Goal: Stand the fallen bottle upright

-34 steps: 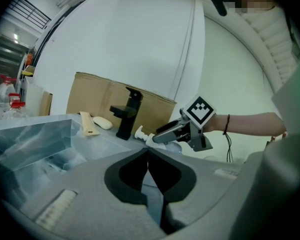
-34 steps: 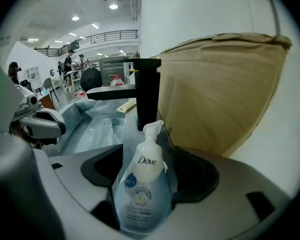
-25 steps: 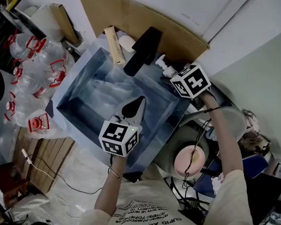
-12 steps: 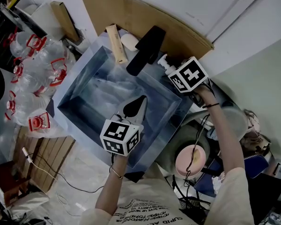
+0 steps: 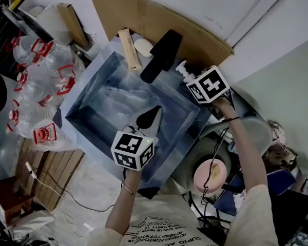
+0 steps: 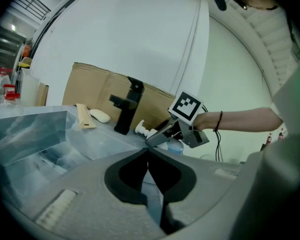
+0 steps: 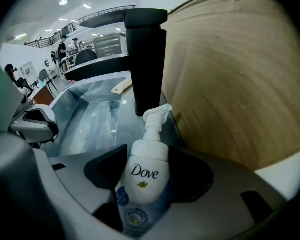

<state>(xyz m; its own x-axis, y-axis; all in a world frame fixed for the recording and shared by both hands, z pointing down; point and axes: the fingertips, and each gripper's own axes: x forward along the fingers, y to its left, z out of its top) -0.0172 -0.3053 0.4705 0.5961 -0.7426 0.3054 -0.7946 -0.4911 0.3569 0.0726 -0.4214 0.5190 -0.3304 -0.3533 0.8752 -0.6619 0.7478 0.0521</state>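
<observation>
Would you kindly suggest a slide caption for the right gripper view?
Right gripper, its jaws having just closed in, clasps the white pump bottle lying before the black faucet.

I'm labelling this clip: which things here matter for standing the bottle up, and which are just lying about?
Job: Dove pump bottle, between the right gripper's jaws, which have just been closing.
Lying about: black faucet, soap bar, wooden stick, cardboard sheet, water jugs.

There is one Dove pump bottle (image 7: 142, 176), one black faucet (image 5: 161, 55), one soap bar (image 5: 142, 46) and one sink (image 5: 84, 99). Red-handled jugs (image 5: 51, 68) at left overlap beyond counting.
</observation>
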